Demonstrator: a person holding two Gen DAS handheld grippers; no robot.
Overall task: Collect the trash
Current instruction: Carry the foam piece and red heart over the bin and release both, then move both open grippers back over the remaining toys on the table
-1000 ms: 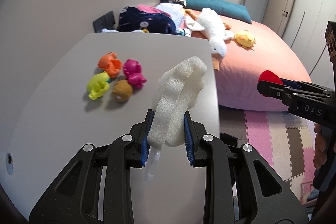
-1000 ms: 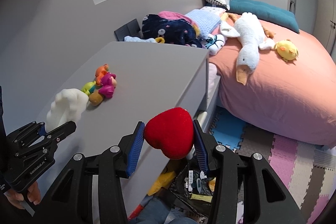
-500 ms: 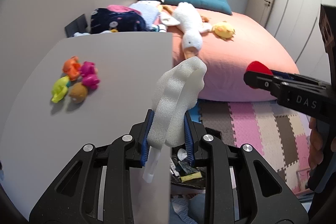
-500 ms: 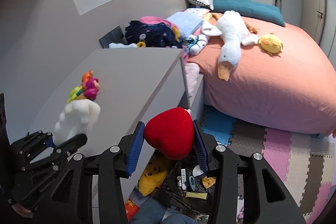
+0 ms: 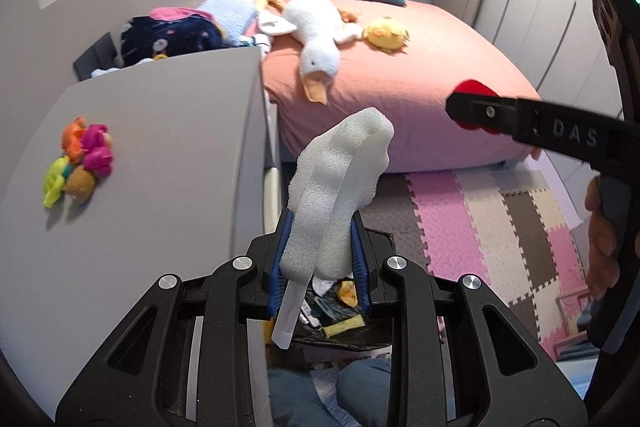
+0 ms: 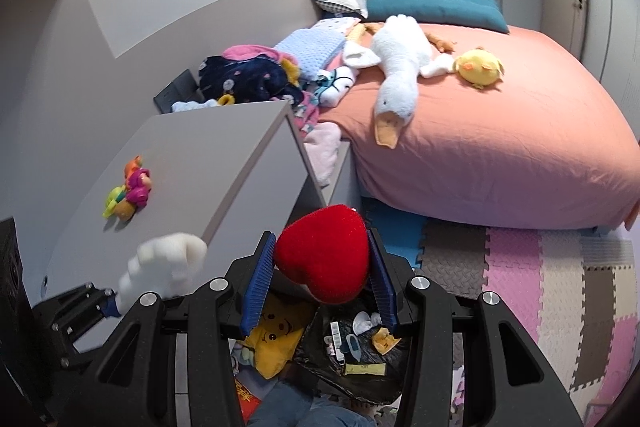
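Both grippers have swung off the desk toward the black trash bag. Left gripper jaws clamp one white foam piece; right gripper jaws clamp one red foam heart.

The left hand-held gripper clamps white foam above a black trash bag.

white foam | red heart | pink/beige/brown mat | salmon bed
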